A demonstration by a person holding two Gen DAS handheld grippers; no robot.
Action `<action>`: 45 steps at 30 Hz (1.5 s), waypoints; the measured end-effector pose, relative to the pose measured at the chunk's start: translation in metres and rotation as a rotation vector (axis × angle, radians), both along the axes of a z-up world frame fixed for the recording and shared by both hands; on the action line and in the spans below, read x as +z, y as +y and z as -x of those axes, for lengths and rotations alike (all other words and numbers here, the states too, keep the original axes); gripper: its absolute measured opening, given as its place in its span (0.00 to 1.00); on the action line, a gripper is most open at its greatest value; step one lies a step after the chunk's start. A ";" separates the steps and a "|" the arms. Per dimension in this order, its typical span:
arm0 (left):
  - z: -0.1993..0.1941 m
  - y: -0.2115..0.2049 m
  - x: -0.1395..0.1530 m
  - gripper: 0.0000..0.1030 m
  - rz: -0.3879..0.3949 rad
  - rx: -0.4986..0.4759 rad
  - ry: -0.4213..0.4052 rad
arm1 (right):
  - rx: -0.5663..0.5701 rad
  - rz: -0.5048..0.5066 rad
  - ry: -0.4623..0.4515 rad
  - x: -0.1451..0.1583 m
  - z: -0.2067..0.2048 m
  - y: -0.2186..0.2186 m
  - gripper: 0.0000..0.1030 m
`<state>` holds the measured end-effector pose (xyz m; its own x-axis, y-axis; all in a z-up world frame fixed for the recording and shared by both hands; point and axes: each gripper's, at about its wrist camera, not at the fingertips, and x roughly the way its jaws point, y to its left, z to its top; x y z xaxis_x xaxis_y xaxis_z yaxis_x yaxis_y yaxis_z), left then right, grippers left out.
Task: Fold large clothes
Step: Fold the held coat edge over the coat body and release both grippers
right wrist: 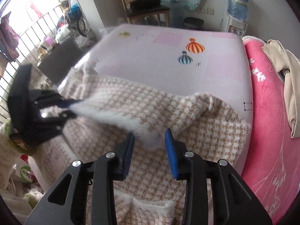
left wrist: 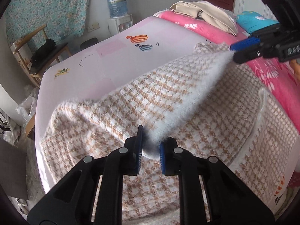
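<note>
both grippers, left (left wrist: 151, 148) and right (right wrist: 150, 146), pinch the sweater (left wrist: 168, 97) hem, lifted over the bed (left wrist: 116, 56). first fold just begun; most still left.

- The left gripper (left wrist: 151, 148) is showing matte black linkage arms with round silver rivets; blue ribbed pads are lining its jaws
- The right gripper (right wrist: 150, 146) is looking identical; pale embossed lettering is showing on its black body
</note>
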<state>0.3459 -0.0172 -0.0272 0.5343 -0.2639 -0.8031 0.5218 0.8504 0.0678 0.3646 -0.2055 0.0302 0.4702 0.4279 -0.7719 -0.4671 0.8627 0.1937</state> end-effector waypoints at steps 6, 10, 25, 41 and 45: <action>-0.001 0.002 -0.002 0.17 0.007 0.000 0.013 | -0.034 -0.151 0.062 0.003 -0.037 0.012 0.44; 0.006 0.015 0.000 0.24 0.017 0.013 0.037 | -0.022 -0.175 0.247 -0.057 -0.055 0.031 0.32; -0.054 0.044 0.033 0.28 0.288 0.158 0.092 | 0.051 -0.075 0.174 -0.082 -0.033 0.052 0.33; -0.064 0.008 0.025 0.29 0.245 0.078 0.082 | 0.039 -0.146 0.182 -0.086 -0.025 0.037 0.34; -0.042 -0.029 -0.005 0.29 0.043 -0.008 0.152 | 0.033 -0.158 0.264 -0.077 -0.014 0.019 0.33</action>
<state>0.3876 -0.0465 -0.0318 0.4054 -0.3036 -0.8623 0.5303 0.8464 -0.0487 0.3788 -0.1866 -0.0472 0.2457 0.5641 -0.7883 -0.4102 0.7974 0.4427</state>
